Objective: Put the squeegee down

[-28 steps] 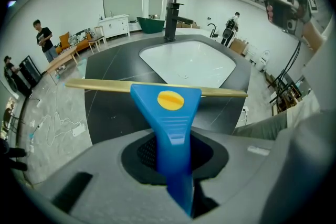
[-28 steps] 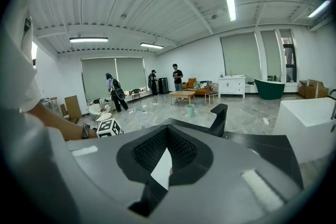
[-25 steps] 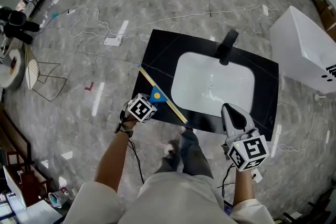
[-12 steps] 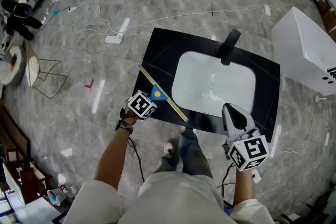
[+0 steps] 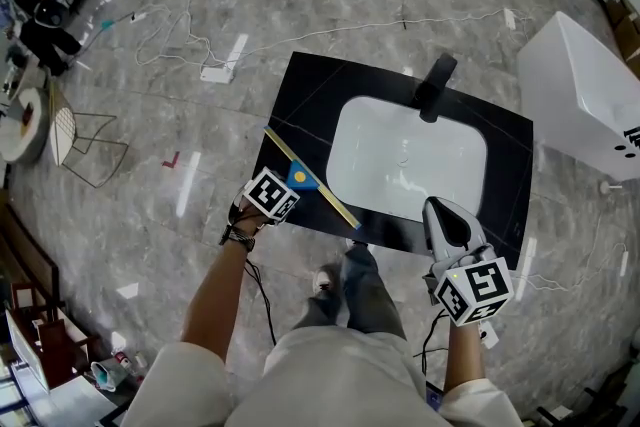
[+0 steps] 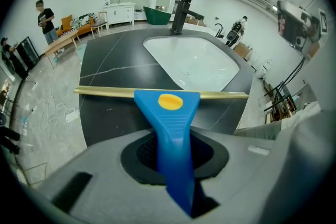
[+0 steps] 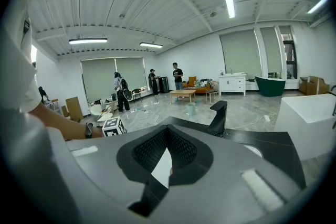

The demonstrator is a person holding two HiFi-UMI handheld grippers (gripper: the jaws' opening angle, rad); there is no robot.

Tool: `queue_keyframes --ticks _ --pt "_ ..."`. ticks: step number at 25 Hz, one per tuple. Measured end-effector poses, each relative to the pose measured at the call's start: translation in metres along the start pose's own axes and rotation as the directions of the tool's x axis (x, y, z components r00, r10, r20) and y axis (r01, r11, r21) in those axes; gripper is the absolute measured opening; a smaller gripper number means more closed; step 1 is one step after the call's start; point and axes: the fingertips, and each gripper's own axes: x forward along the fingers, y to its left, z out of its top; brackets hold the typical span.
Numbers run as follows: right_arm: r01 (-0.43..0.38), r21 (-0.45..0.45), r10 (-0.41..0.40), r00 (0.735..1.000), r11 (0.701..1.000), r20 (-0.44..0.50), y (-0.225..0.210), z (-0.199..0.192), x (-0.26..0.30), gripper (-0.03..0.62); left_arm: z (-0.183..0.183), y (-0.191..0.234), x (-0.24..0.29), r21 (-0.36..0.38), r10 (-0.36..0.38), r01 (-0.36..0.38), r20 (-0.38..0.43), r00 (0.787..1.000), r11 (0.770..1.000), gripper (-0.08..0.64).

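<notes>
While my left hand-held gripper [image 5: 288,187] has just loosened its jaws around the blue handle [image 6: 176,149], the squeegee [image 5: 311,177] rests on the black tabletop [image 5: 310,95] beside the sink [image 5: 405,160] (down, not yet let go); my right hand-held gripper [image 5: 443,215] hangs closed, empty.

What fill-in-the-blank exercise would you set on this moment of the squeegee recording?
1. The blue plastic squeegee lies with its yellow blade on the ____ veined countertop.
2. Its handle stands between the jaws of the ____ hand-held gripper.
3. In the head view, the squeegee lies to the ____ of the white rectangular basin.
4. The right hand-held gripper holds ____.
Missing words: black; left; left; nothing.
Note: the left hand-held gripper's jaws have just been opening, with the handle between them.
</notes>
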Motion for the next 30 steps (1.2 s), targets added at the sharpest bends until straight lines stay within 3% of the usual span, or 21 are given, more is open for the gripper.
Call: queue_keyframes --ticks 8,21,30 --pt "0.008 0.009 -0.008 1.000 1.000 -0.002 -0.0047 -0.0026 -0.0041 0.006 -0.0004 -0.0022 0.0015 0.035 -0.003 0.005 -0.063 0.998 0.999 0.094" --pt "0.024 0.031 -0.024 1.000 0.999 -0.002 -0.0105 -0.0043 -0.0092 0.006 0.0005 -0.0084 0.0002 -0.009 -0.058 0.058 -0.023 0.998 0.998 0.147" --pt "0.014 0.031 -0.014 1.000 0.999 -0.002 -0.0065 -0.0054 -0.0098 0.006 -0.0088 -0.0070 -0.0063 0.014 -0.039 0.040 -0.025 0.999 0.999 0.201"
